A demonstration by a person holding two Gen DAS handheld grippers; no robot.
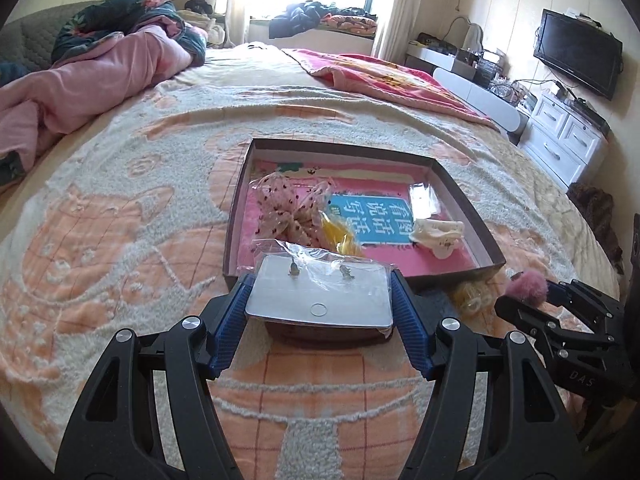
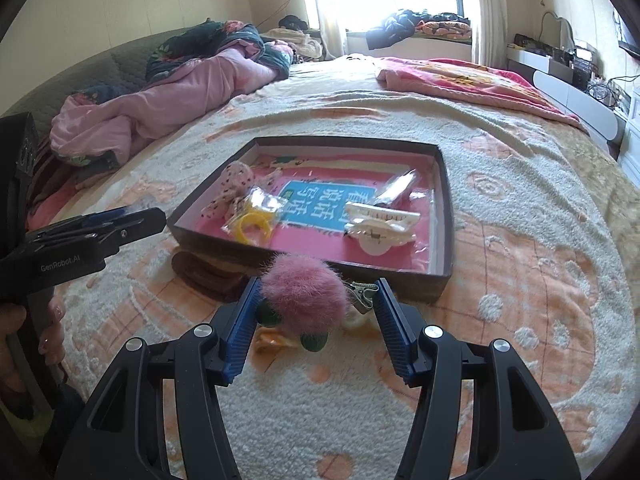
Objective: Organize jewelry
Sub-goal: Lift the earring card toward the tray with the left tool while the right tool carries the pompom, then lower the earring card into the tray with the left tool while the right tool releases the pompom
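A shallow dark box (image 1: pixel 472 216) (image 2: pixel 446 216) lies on the bed. It holds a dotted bow (image 1: pixel 288 208) (image 2: pixel 236 182), a yellow piece in a bag (image 1: pixel 340 232) (image 2: pixel 250 226) and a white hair claw (image 1: pixel 438 234) (image 2: pixel 380 226). My left gripper (image 1: pixel 320 304) is shut on an earring card in a clear bag (image 1: pixel 320 296), at the box's near edge. My right gripper (image 2: pixel 316 312) holds a pink pompom hair clip (image 2: pixel 306 296) between its fingers, in front of the box; it also shows in the left wrist view (image 1: pixel 526 286).
A brown cloth roll (image 2: pixel 208 274) lies under the left gripper. An orange piece (image 2: pixel 272 340) lies on the blanket below the pompom. Pink quilt (image 1: pixel 80 80) lies at the far left. Drawers (image 1: pixel 568 136) and a TV (image 1: pixel 578 58) stand at the right.
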